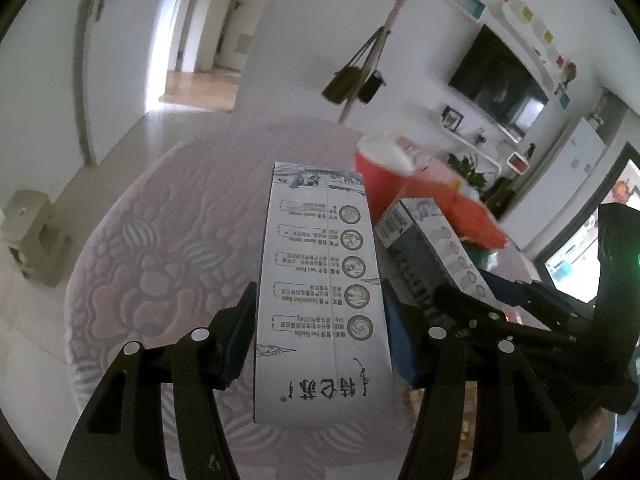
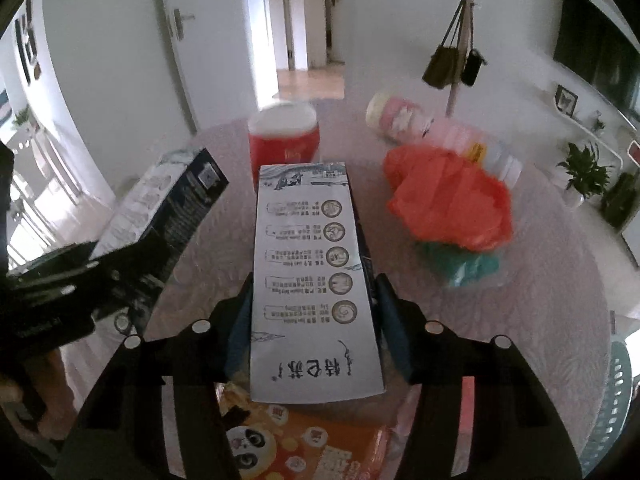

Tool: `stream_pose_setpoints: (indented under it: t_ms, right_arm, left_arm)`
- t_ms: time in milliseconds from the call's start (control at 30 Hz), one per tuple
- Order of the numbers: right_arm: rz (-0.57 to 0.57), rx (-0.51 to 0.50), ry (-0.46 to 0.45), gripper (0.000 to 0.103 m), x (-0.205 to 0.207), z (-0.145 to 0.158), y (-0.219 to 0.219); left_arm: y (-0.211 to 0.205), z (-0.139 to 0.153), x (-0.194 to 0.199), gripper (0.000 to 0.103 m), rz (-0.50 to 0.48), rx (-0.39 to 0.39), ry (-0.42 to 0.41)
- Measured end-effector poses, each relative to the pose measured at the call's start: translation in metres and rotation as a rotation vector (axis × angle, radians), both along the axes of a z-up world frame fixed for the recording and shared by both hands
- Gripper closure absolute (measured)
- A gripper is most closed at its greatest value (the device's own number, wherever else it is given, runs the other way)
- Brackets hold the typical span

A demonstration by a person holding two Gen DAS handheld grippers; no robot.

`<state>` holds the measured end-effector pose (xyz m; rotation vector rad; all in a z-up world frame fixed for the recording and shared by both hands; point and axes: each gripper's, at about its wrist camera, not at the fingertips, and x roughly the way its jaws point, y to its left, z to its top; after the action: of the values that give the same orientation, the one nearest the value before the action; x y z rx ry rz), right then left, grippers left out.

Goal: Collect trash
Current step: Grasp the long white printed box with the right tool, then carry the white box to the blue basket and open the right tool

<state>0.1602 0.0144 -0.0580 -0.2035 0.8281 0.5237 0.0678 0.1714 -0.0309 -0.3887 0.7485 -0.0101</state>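
With both hands loaded, here's the layout. Round table [image 2: 560, 320] under a patterned cloth carries the remaining trash: red plastic bag [image 2: 448, 200] over something teal, red cup [image 2: 284, 144] behind, pink wrapped roll [image 2: 404, 120] lying on its side at the back, orange panda package [image 2: 304, 448] at the near edge. Left gripper [image 1: 320, 320] is clamped on a milk carton [image 1: 320, 280], pads on its narrow sides. Right gripper [image 2: 316, 312] is clamped on a second carton [image 2: 308, 280] the same way. Each carton's long axis runs straight out along the fingers, away from the camera. No bin visible. The red bag lies right of the right gripper, so that hand looks nearer if the bag is the drop target.
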Motion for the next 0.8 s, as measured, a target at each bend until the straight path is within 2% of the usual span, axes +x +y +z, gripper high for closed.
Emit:
stream_pose_setpoints:
  t_ms: [233,433,600,800]
  right_arm:
    - [-0.080,0.081,-0.074,0.050,-0.015,0.036,-0.047]
    - [-0.204,0.126,-0.156,0.050,-0.028,0.063,-0.114]
    - [-0.355,0.148,-0.216,0.050,-0.042,0.077,-0.186]
    - [-0.516,0.177,-0.223,0.050,-0.054,0.077,-0.272]
  left_arm:
    - [-0.024,0.024,-0.004,0.047,-0.040,0.009,-0.063]
    - [-0.073,0.047,0.004,0.047,-0.129,0.017,-0.115]
    - [-0.134,0.057,0.010,0.047,-0.208,-0.007,-0.165]
    - [-0.221,0.065,0.023,0.047,-0.354,0.005,-0.179]
